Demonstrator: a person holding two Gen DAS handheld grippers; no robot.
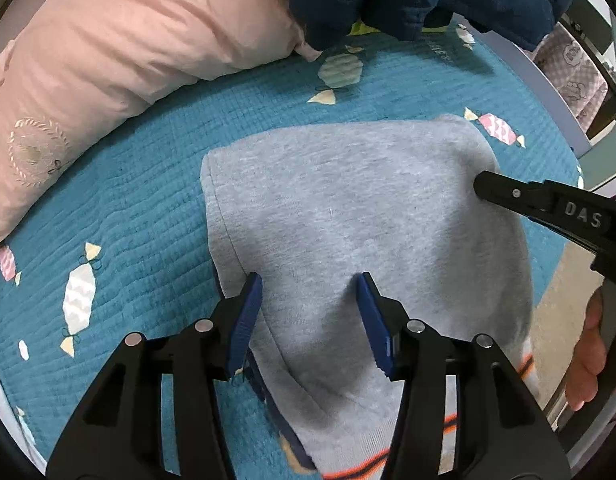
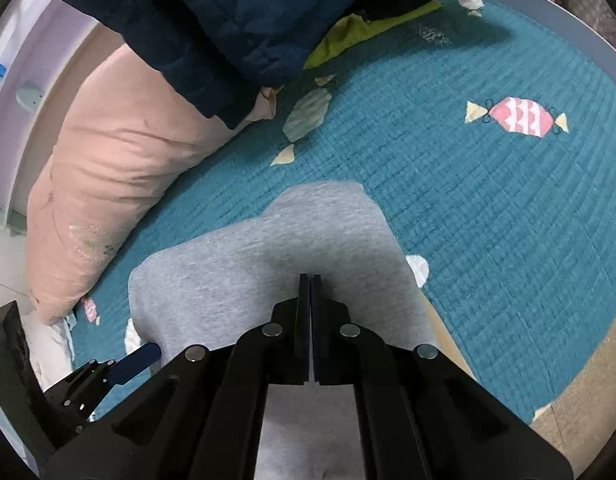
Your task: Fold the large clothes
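Grey knit sweatshirt (image 1: 348, 216) lies folded on the teal quilted bed cover (image 1: 148, 184); left claw (image 1: 310, 288) gapes wide over it, right claw (image 2: 310, 280) pinched together, empty.

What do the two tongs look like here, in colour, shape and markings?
Both are black plastic linkage frames with round silver pivot pins and dark blue ribbed pads on the fingers. The left tongs show wide, angular arms with triangular cut-outs. The right tongs carry the white letters "DAS" on the side. A bare hand grips the right handle; no sleeve or cable is visible.
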